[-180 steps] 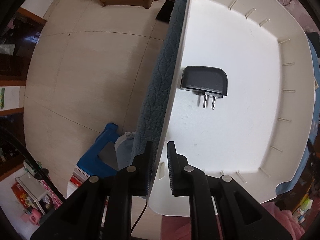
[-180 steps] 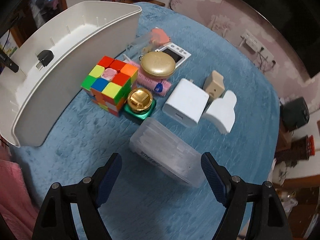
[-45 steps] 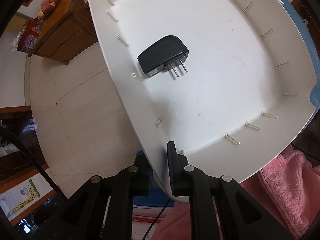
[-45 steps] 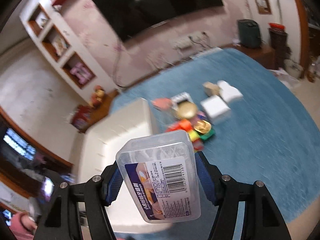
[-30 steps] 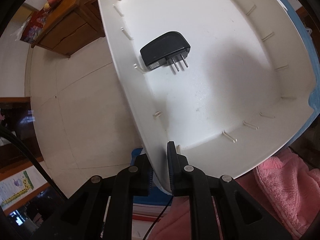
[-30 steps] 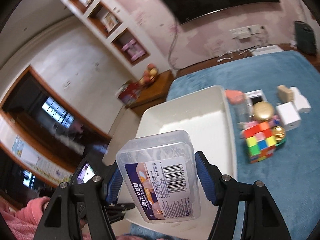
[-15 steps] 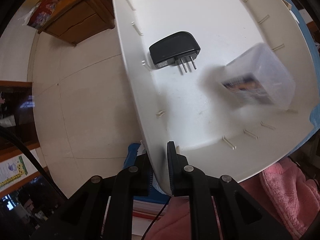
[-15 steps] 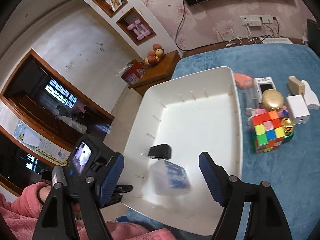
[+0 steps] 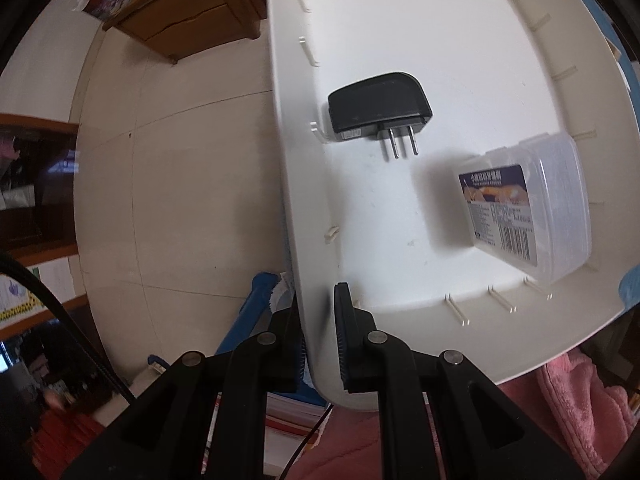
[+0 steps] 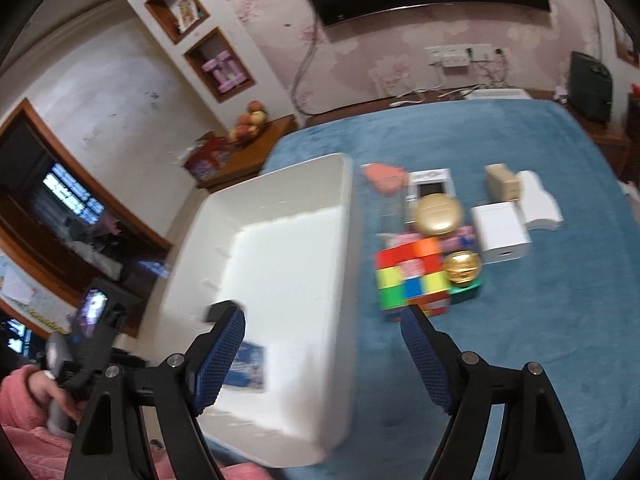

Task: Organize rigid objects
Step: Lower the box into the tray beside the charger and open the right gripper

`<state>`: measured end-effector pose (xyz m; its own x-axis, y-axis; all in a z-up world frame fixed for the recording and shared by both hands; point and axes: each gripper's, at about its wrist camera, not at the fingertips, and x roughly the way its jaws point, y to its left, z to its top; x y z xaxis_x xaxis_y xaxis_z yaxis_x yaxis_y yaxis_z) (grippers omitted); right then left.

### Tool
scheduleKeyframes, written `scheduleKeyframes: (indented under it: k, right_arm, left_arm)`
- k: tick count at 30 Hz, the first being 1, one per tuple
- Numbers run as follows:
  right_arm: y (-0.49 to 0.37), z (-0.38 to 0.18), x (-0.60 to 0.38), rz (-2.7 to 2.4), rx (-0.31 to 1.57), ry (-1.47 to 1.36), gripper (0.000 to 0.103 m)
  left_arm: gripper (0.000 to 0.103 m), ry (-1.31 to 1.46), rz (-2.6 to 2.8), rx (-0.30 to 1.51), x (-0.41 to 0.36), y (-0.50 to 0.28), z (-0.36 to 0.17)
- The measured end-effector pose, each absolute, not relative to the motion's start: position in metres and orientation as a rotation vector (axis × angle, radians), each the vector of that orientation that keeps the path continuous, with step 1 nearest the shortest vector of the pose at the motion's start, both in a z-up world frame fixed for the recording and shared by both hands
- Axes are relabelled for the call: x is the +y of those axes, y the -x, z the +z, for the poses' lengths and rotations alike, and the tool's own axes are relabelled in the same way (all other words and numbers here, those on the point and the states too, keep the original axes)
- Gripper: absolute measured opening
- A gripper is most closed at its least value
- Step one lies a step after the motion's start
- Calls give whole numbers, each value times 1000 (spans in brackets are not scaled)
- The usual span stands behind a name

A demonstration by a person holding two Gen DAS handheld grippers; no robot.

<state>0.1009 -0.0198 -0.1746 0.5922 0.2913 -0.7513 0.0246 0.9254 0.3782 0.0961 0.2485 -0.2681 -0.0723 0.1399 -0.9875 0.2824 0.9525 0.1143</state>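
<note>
My left gripper (image 9: 320,344) is shut on the near rim of the white bin (image 9: 304,208), one finger on each side of its wall. Inside lie a black plug adapter (image 9: 378,108) and a clear plastic box (image 9: 528,208) with a printed label, near the right wall. My right gripper (image 10: 324,344) hangs above the bin (image 10: 344,240) and the blue cloth, its jaws opening with nothing between them. The clear box (image 10: 248,366) shows partly behind its left finger. On the cloth stand a colour cube (image 10: 412,280), a gold round case (image 10: 438,212) and a white charger block (image 10: 500,232).
Beside the cube sit a gold-topped green item (image 10: 464,272), a beige plug (image 10: 500,180), a white adapter (image 10: 538,200), a small white device (image 10: 430,188) and a pink item (image 10: 384,176). A hand (image 10: 44,392) in a pink sleeve holds the left gripper. Tiled floor (image 9: 180,160) lies left of the bin.
The clear box left my right gripper, dropped into the bin and settled by its right wall. My right gripper opened wider and swung toward the table. The bin rolled slightly in my left gripper.
</note>
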Motion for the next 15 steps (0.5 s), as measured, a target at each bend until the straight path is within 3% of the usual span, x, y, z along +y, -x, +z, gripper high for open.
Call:
scheduleKeyframes:
  k: [15]
  right_arm:
    - [-135, -225, -81, 23, 1004, -105, 81]
  left_arm:
    - [12, -329, -152, 1698, 244, -103, -272]
